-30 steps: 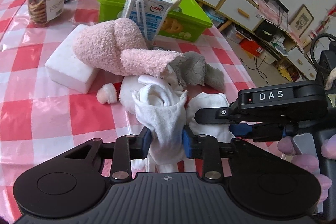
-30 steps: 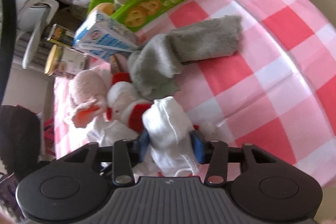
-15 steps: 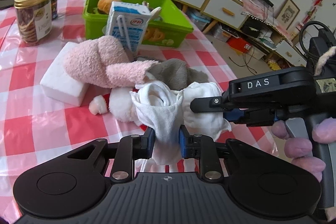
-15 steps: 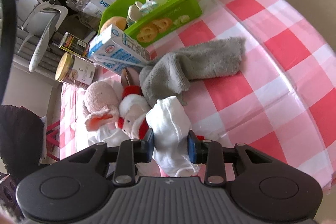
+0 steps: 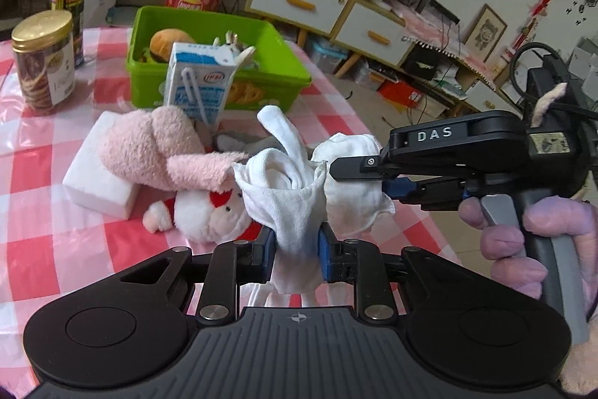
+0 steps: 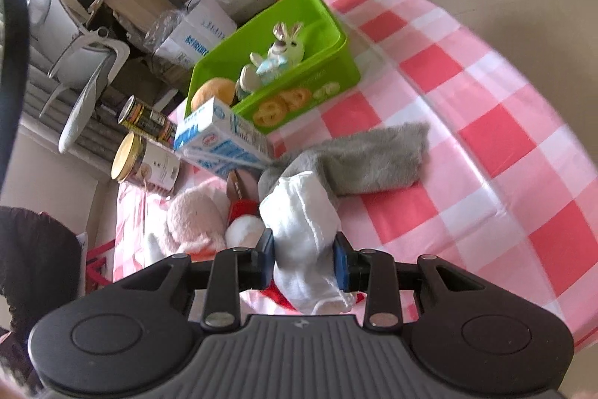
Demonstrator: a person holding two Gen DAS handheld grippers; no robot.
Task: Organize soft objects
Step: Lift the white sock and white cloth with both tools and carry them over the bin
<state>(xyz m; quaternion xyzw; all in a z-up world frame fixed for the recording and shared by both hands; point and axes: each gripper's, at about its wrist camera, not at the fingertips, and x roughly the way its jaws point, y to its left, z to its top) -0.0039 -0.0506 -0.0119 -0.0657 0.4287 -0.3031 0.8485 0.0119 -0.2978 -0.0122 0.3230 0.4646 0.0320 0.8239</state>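
Note:
A white cloth (image 5: pixel 284 182) hangs bunched above the pile on the pink checked table (image 5: pixel 56 242). My left gripper (image 5: pixel 295 251) is shut on one bunch of it. To the right, my right gripper (image 5: pixel 358 180) is shut on a second bunch (image 5: pixel 351 174), with a hand on its handle. In the right wrist view that gripper (image 6: pixel 304 258) pinches the white cloth (image 6: pixel 299 212) between its blue pads. Under the cloth lie a pink fluffy cloth (image 5: pixel 157 148), a grey fluffy cloth (image 6: pixel 366 159) and a white and red plush toy (image 5: pixel 209 215).
A green bin (image 5: pixel 287 70) at the back holds a plush bun and a small rabbit toy (image 6: pixel 284 51). A milk carton (image 5: pixel 202 88) leans before it. A white foam block (image 5: pixel 97 174), a cookie jar (image 5: pixel 43 58) and a can (image 5: pixel 69 2) stand left. The table edge (image 6: pixel 523 73) curves right.
Both grippers have risen together with the white cloth, so it hangs higher over the pile. The jaws of both drew a little tighter on it early on.

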